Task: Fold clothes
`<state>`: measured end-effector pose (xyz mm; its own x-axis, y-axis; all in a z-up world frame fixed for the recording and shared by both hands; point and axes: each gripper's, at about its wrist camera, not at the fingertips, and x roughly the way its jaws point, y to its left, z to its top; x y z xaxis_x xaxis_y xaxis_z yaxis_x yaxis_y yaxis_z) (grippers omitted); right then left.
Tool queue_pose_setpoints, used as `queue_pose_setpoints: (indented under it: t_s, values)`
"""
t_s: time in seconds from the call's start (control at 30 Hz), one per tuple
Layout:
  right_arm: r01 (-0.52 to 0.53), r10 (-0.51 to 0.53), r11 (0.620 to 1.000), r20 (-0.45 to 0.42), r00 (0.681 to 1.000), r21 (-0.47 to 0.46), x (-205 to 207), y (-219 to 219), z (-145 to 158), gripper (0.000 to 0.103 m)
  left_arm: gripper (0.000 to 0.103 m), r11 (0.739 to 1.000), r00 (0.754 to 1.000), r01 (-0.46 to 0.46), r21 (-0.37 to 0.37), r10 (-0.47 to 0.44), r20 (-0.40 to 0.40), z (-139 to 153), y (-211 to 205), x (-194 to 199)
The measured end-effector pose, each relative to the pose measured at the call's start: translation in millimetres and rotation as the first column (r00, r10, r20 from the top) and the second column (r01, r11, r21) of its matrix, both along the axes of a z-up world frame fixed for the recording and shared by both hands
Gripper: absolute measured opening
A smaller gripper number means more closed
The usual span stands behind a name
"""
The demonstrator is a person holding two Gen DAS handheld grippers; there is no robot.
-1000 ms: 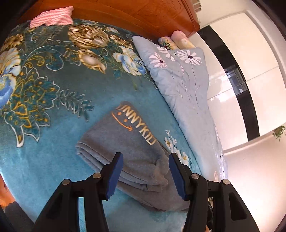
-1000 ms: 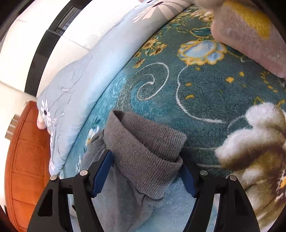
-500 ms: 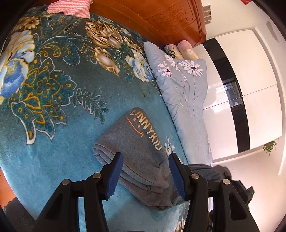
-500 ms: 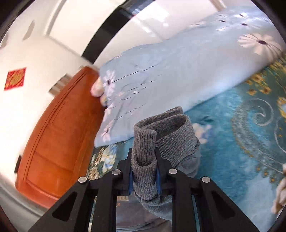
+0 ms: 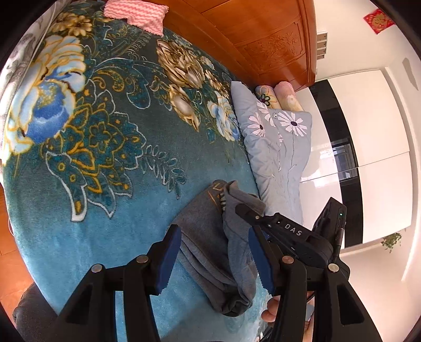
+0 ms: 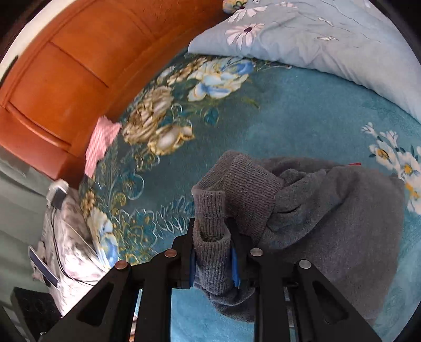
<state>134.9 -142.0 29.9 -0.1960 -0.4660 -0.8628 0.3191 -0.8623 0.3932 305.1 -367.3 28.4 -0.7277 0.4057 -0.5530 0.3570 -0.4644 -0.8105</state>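
Both views are bright with daylight. In the left wrist view the white wall (image 5: 379, 147) at right is nearly blown out, with glare. Fisheye bending curves the wooden headboard (image 6: 60, 79) and darkens the corners into a black ring. The right wrist view is softly blurred at its left edge; shadows are faint.

Left wrist view: rides the left gripper (image 5: 213, 259), looking down its fingers from above the bed (image 5: 110, 210), facing the wooden headboard (image 5: 263, 34) and white wardrobe (image 5: 368, 147).
Right wrist view: rides the right gripper (image 6: 213, 259), tipped down close over the grey garment (image 6: 329, 210), headboard (image 6: 65, 79) upper left.
Nearness: both hang close over the blanket; the right is closer.
Shared: garment (image 5: 210, 236), pink cloth (image 5: 136, 14), light-blue quilt (image 5: 276, 147); the right gripper (image 5: 286, 229) shows in the left view.
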Motion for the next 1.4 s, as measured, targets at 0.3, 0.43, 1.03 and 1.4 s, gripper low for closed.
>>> queue_pose_setpoints:
  t_s: [0.3,0.43,1.03,1.4]
  values:
    - [-0.155,0.15,0.982,-0.059,0.987,-0.105,23,29,33,0.046,0.058,0.994,0.994,0.103,-0.045,-0.101,0.048,-17,24,-27]
    - [0.017,-0.017,0.989,0.002,1.0,-0.149,13,95,32,0.046,0.058,0.972,0.977,0.208,-0.114,-0.2,0.076,-28,41,-54]
    - [0.04,-0.04,0.999,0.005,0.999,0.019,73,206,-16,0.048,0.038,0.952,0.95,0.289,-0.105,-0.271,0.158,-63,69,-91]
    - [0.087,-0.078,0.972,-0.053,0.996,0.219,70,180,-43,0.057,0.049,0.951,0.943,0.295,-0.09,-0.275,0.186,-68,74,-98]
